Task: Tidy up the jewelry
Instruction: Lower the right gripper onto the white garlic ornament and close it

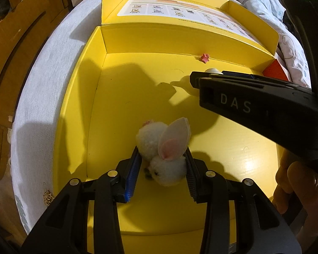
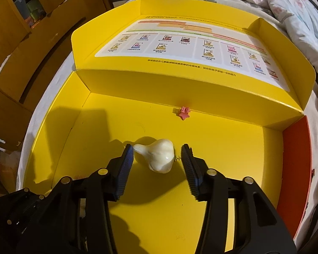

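So our right gripper (image 2: 156,160) is open around the cream hair clip (image 2: 156,157) on the yellow box (image 2: 222,190) floor, its long axis running 10-to-4 o'clock, while our left gripper (image 1: 163,165) is clamped on the bunny pom-pom (image 1: 161,148).

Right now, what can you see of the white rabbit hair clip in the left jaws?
The white rabbit hair clip looks like two fluffy pompoms, a body and a head with a dark eye. One felt ear, white with a pink middle, stands up. A small pink bit shows on the far pompom. It sits between the left gripper jaws, which press its sides, over the yellow box floor.
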Available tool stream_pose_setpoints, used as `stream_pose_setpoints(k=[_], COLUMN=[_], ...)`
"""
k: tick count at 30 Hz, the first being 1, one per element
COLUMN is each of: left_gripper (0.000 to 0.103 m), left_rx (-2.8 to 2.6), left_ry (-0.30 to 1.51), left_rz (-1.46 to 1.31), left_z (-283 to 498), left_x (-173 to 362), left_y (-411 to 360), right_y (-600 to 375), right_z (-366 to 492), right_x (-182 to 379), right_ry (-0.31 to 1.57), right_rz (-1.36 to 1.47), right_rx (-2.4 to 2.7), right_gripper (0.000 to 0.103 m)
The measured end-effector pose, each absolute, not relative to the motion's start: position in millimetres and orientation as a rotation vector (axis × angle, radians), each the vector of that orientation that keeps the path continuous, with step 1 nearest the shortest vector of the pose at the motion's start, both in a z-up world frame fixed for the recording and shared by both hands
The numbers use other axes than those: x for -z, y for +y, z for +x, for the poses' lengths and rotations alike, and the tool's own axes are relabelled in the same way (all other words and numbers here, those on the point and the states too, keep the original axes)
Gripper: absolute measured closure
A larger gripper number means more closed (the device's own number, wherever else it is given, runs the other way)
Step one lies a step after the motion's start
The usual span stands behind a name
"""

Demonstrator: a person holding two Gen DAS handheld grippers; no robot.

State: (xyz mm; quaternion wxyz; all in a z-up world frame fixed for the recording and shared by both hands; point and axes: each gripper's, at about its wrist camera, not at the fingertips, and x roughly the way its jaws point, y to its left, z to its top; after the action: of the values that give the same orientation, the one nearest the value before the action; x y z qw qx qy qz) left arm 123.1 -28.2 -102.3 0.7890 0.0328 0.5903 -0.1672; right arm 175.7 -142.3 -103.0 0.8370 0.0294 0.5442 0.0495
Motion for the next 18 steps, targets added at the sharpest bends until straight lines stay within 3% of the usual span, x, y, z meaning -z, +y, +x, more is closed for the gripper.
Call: stream_pose_setpoints(k=[4,18], left_gripper=[0.063,0.063], left_rx=[0.362,0.382], left_ry=[1.271,1.236], left_rz=[0.067,0.032], left_z=[123.5,119.3], left_x=[103.0,86.7], left_y=[-28.6,-20.2], right_y=[-144.2,-168.7], right_z=[174.8,152.6], right_x=[103.8,72.1], right_ry=[1.156,1.077], right_rz=[0.066,0.154], right_rx=[-0.104,-0.117], right_gripper=[0.070,0.073])
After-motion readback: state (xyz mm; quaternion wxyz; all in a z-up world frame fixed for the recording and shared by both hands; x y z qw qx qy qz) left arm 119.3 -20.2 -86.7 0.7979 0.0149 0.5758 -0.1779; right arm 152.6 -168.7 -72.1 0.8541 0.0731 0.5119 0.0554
